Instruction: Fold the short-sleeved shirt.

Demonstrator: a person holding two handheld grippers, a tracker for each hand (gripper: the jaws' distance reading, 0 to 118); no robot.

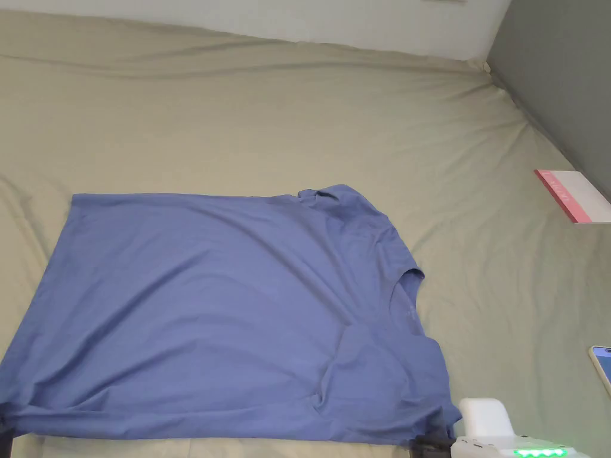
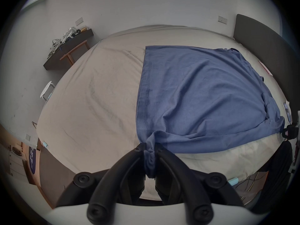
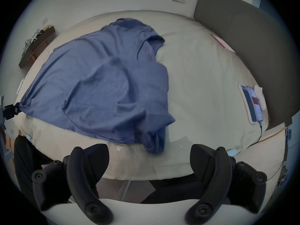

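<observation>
Two grippers are in play, and we report them from the fingers outward. Our left gripper [image 2: 150, 149] has its jaws clamped on a bunched corner of the blue shirt [image 2: 203, 89], the cloth pinched between both fingertips [image 2: 140, 147] and hanging down behind them. Our right gripper [image 3: 149, 153] has its jaws wide apart and holds nothing; a sleeve end of the shirt lies just ahead of the gap, between the two fingers and apart from both, with its edge blurred. Beyond the fingers the shirt spreads across the bed [image 1: 238, 107], mostly flat, hem toward the left gripper's side and collar toward the right gripper's side, its near edge running along the mattress edge from one gripper to the other. Past the right fingers, well off to their outer side, a phone [image 3: 250, 105] rests on the sheet, and farther on a pink-edged booklet [image 1: 573, 195] lies near the headboard [image 3: 243, 33]. We judge the step in hand to be laying out and straightening, with no fold yet made. The next move, in our judgement, calls for the right gripper to close on the near sleeve or shoulder so that both near corners are held, then lift and carry that edge over the body toward the far side, keeping tension even to avoid dragging wrinkles.
</observation>
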